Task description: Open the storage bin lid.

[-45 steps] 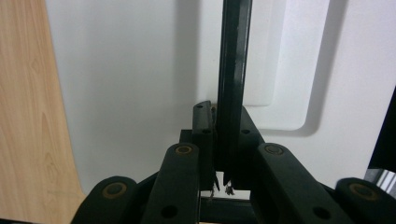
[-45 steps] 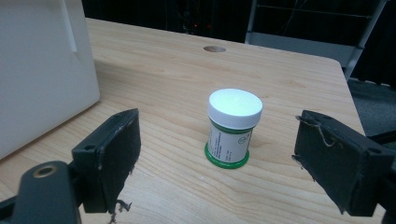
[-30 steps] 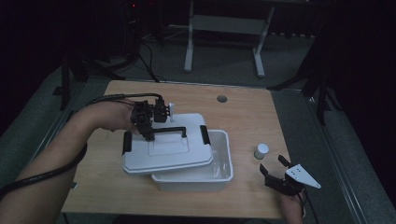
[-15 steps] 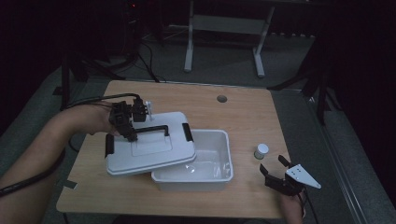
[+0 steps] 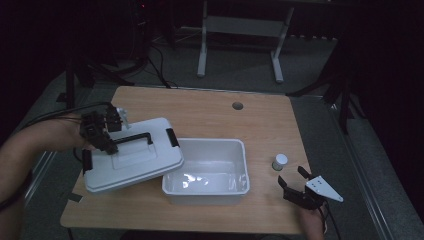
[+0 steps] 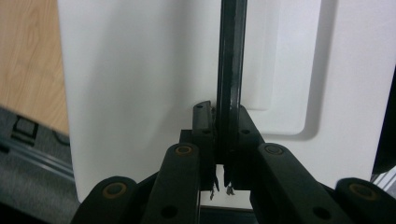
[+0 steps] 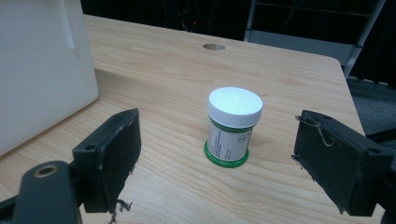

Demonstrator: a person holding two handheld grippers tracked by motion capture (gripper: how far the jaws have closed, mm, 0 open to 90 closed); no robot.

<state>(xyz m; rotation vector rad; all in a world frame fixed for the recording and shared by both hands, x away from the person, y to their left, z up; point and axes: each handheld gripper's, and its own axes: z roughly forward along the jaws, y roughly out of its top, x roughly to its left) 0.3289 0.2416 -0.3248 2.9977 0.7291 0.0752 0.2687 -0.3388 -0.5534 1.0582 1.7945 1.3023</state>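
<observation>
Lid work first: my left jaws (image 5: 107, 145) are clenched on the black handle (image 6: 229, 70) of the white plastic lid (image 5: 132, 162), which I hold tilted, one edge low near the left part of the light wooden desk (image 5: 200, 107), the other leaning close to the rim of the white rectangular plastic bin (image 5: 207, 172); whether they touch I cannot tell. In the left gripper view the handle bar runs straight up between my pads, gripped tight. The bin stands uncovered in the middle of the desk and looks empty. My right jaws (image 7: 219, 172) are released and spread wide, low over the desk near its front right corner, with the small white-capped jar with a green label and green base (image 7: 232, 127) standing upright just ahead of them, untouched. As I judge it, the uncovering is all but done; setting the lid flat on the desk is left, and then, most likely, closing on the jar and placing it in the bin
</observation>
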